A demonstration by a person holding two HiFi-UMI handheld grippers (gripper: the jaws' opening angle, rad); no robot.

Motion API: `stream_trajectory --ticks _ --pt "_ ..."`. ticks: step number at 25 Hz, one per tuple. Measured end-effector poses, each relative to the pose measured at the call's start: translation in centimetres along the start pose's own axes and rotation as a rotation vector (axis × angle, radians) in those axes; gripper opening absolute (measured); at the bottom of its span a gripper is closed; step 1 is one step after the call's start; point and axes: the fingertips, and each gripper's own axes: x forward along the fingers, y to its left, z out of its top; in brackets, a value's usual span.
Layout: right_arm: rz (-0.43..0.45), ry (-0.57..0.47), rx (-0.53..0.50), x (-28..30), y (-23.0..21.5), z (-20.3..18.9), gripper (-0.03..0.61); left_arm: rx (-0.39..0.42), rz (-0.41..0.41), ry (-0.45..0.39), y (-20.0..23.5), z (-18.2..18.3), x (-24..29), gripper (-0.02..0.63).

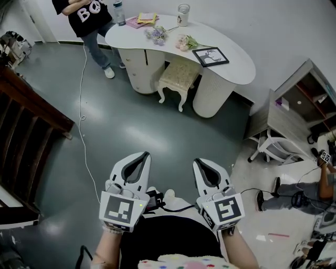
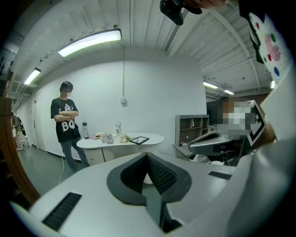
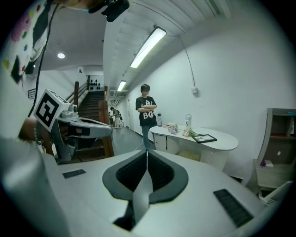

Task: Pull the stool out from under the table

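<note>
Approach step: stool [image 1: 179,76] sits part-tucked under white surface [image 1: 237,64], well apart from both hand-held grippers.
Left hand-held gripper [image 1: 144,156]: jaws closed together, nothing between.
Right hand-held gripper [image 1: 199,162]: same, closed and empty.
Next move, likely: get close, open jaws, clamp seat edge or leg, draw stool back.
Count: one stool, one surface, two hand-held grippers, one picture frame [image 1: 210,56], one bottle [image 1: 119,13], one cup [image 1: 182,16].

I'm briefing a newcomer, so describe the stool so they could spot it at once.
Find the white curved table against the far wall. The stool is tucked partly under it, in the gap between its two white bases. It is the only piece with a cream padded seat and curly legs; the bases are plain and smooth.
</note>
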Motion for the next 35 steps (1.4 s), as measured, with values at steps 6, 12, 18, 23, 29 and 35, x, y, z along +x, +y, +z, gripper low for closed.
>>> stream_trajectory --ticks 6,12,18,23,29,35 --pt "-0.007 -0.017 -0.014 -1.1 -0.9 -0.3 0.035 0.007 0.007 -0.027 -1.5 0.4 0.1 0.017" --pt "-0.021 -0.045 -0.019 -1.7 -1.2 0.0 0.035 0.016 0.006 -0.037 -2.5 0.4 0.0 0.017" --pt "-0.051 -0.035 0.009 -1.6 -2.0 -0.3 0.036 0.026 0.001 -0.034 -2.3 0.5 0.7 0.017" --pt "-0.065 -0.026 -0.018 -0.8 -2.8 -0.6 0.035 0.063 -0.025 -0.021 -1.7 0.2 2.1 0.017" --pt "-0.075 -0.036 0.028 1.5 -3.9 -0.1 0.035 0.068 -0.046 -0.017 -0.2 0.8 4.3 0.017" --pt "-0.087 -0.043 0.044 5.3 -5.2 1.5 0.035 0.063 -0.066 0.017 2.3 0.3 7.4 0.017"
